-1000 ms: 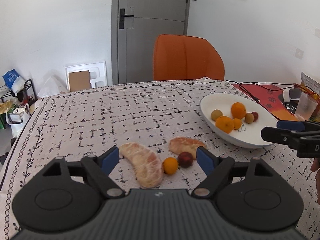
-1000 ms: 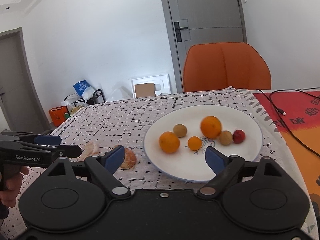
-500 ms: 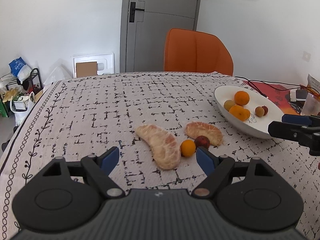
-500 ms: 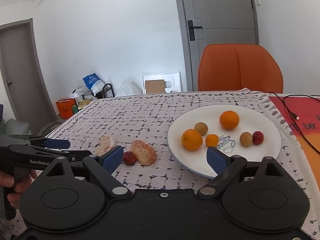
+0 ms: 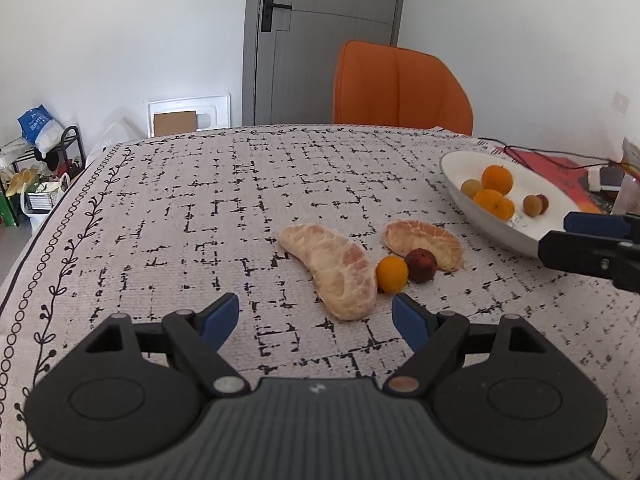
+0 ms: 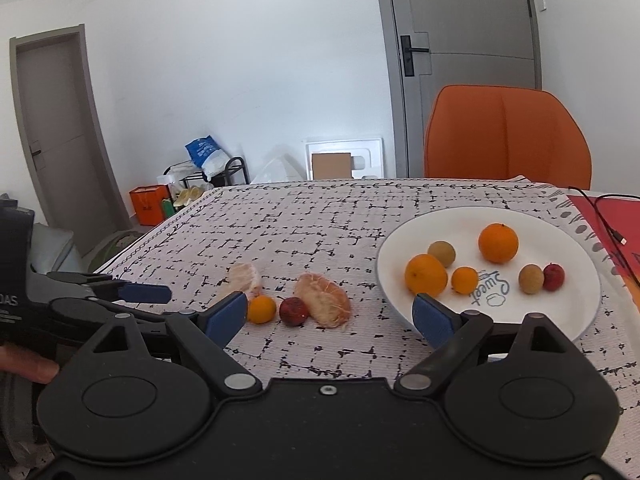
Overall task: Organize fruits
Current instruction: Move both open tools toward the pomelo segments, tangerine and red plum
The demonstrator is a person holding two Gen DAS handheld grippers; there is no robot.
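Two peeled pomelo pieces lie on the tablecloth: a long one (image 5: 334, 270) and a shorter one (image 5: 426, 240). Between them sit a small orange (image 5: 391, 268) and a dark red fruit (image 5: 420, 265). They also show in the right wrist view: the orange (image 6: 261, 309), the red fruit (image 6: 293, 311), a pomelo piece (image 6: 323, 300). A white plate (image 6: 560, 320) holds several oranges and small round fruits. My left gripper (image 5: 316, 316) is open and empty, just short of the long piece. My right gripper (image 6: 330, 316) is open and empty, near the plate's front edge.
An orange chair (image 5: 400, 84) stands at the table's far side. A red mat with cables (image 5: 560, 164) and a phone lies right of the plate. The right gripper's fingers (image 5: 592, 236) reach in front of the plate. Bags and a rack (image 6: 200, 172) stand on the floor.
Both grippers have drawn back from the fruit, so the pomelo pieces, orange and red fruit lie further ahead. The right gripper has shifted left from over the plate. Both stay open.
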